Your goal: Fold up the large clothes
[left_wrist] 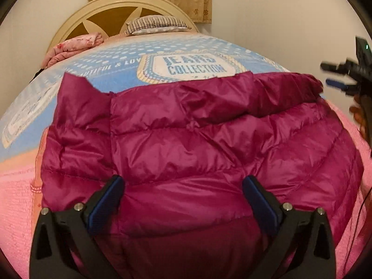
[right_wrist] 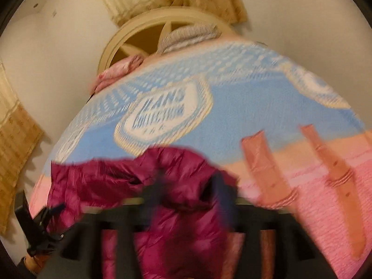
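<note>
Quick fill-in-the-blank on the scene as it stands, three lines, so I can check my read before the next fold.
1. The quilted jacket is coloured ____.
2. The left gripper has its jaws ____, nothing pinched between them.
3. The blue blanket carries a badge reading "JEANS ____".

Missing words: magenta; open; COLLECTION

Jacket (left_wrist: pixel 197 139) on blanket (left_wrist: pixel 111 69), before pillow (left_wrist: pixel 158 24)
</note>
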The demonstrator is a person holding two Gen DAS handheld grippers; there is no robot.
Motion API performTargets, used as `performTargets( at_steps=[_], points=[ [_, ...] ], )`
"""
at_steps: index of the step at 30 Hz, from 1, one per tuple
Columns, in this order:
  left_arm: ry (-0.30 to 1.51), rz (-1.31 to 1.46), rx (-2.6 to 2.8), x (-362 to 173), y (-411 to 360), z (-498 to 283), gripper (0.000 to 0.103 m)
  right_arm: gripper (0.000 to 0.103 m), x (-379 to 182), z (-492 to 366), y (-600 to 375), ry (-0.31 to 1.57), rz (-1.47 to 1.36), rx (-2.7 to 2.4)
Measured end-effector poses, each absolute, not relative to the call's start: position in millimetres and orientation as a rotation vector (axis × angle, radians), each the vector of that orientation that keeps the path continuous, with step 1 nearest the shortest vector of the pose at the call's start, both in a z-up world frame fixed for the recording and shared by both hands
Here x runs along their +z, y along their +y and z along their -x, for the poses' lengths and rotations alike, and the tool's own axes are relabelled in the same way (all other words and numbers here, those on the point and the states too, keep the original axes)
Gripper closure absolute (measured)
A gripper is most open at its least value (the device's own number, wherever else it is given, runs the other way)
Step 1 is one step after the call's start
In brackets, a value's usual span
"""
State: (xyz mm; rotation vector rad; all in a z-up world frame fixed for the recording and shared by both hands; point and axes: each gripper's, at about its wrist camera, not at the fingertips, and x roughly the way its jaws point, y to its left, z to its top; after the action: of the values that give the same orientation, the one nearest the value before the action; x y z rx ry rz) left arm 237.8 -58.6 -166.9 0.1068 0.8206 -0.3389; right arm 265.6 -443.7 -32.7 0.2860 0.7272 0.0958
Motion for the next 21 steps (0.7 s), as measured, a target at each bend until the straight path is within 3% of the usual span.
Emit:
performTargets(
  at_steps=[4,6,15,21],
  points=[
    [0.810,-0.085,-0.312,-162,-59,-231,0.000,0.021,-6,-261,-434,0.708,-0.205,0.137],
    [0.805,-0.078,-0.233,-159,-58,-228,0.000,0.008,-1,-250,-410,0.716,-0.094,0.124],
    [0.650,-0.125,-0.212,-111,-87,-206,0.000,0.008,-46,-190,-323,0.740,-0.155,0.084],
    [0.718,-0.167,-0.137,-140,-92,-256,0.000,0.008,-78,-187,-293,0.751,-0.124,0.073]
  ],
)
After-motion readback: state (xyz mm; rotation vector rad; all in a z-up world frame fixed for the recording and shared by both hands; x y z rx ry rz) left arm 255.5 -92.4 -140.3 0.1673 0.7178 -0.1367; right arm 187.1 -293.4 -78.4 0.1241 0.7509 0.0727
